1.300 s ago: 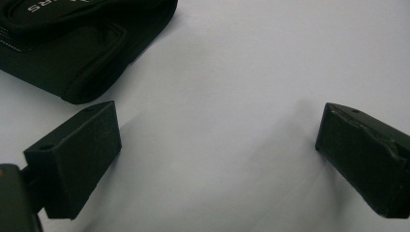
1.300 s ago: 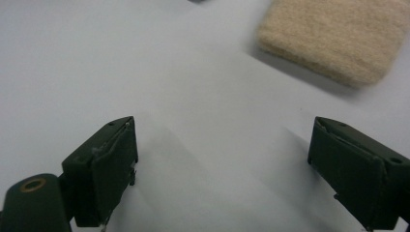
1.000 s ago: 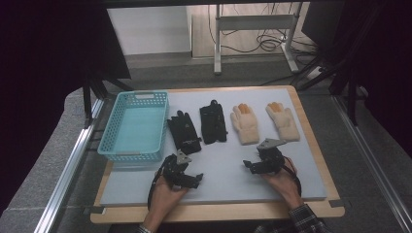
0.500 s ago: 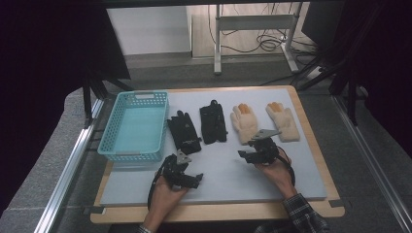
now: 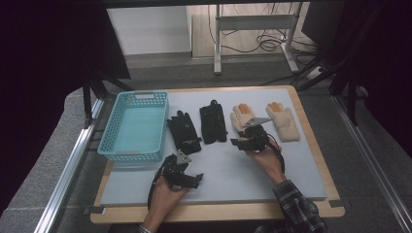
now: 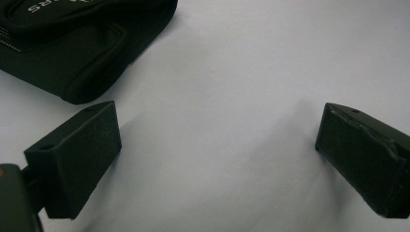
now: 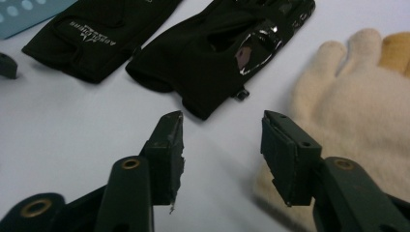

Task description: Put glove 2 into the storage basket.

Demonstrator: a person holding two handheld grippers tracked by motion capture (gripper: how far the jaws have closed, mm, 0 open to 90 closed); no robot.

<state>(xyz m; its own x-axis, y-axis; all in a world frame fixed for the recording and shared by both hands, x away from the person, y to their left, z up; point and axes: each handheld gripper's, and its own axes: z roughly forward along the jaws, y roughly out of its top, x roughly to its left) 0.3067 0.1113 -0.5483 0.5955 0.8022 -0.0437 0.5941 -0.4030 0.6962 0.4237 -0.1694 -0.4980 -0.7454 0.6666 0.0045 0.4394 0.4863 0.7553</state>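
- White capital lettering runs along the cuff of the black glove (image 7: 92,36) nearest the basket in the right gripper view; too small and slanted for me to read for certain.
- In the left gripper view the same glove's cuff (image 6: 82,43) shows the cut-off end of white letters, something like "RS".

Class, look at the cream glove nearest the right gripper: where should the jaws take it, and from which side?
Grip the cream glove at its cuff, coming from the person's side. It lies flat with fingers pointing away, so the cuff edge is the part nearest the open right gripper and probably the easiest to pinch.
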